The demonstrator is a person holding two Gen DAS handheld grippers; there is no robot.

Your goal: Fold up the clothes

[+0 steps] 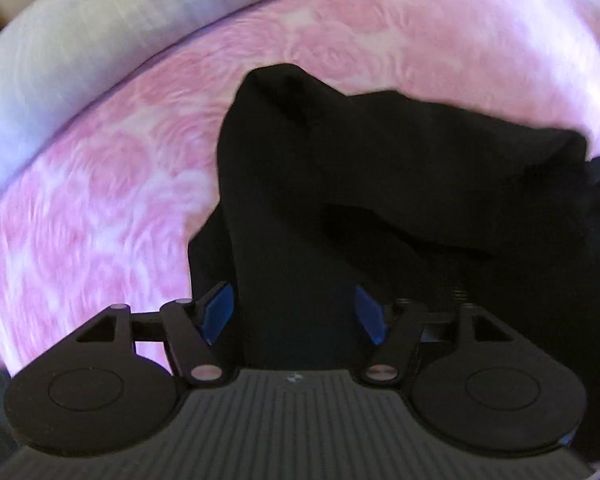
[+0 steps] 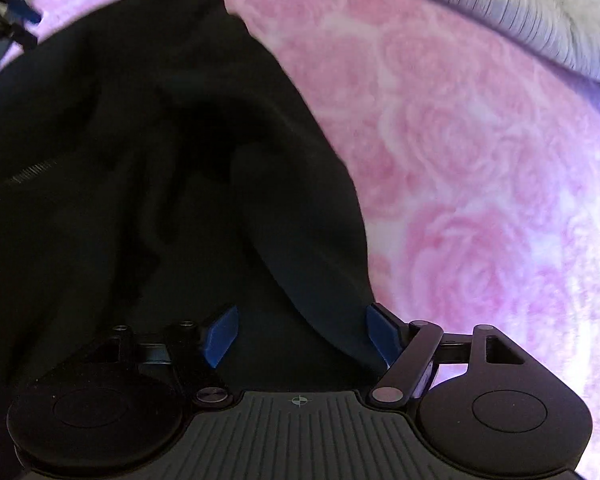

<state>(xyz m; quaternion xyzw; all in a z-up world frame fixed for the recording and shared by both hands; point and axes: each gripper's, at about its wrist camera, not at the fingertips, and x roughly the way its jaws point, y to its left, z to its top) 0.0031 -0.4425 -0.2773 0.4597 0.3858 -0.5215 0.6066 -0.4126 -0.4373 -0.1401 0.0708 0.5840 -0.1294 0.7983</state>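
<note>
A: Room around it?
B: One pink rose blanket (image 2: 480, 152) lay bare beside one black garment (image 2: 148, 168); a grey ribbed edge (image 2: 540, 12) bordered it beyond.
A: Grippers?
B: Two. Left gripper (image 1: 296, 314) and right gripper (image 2: 302, 334), blue pads (image 2: 222, 334) spread, garment cloth between them; grip unclear.

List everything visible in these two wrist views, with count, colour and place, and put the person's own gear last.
black fabric garment: one, black, bunched and draped over both grippers, lying on the blanket.
pink rose-patterned fleece blanket: one, pink and white, spread under the garment.
pale grey ribbed cushion: one, light grey, along the blanket's far edge.
left gripper: one, black with blue pads, jaws spread, black fabric between them.
right gripper: one, black with blue pads, jaws spread, black fabric between them.
</note>
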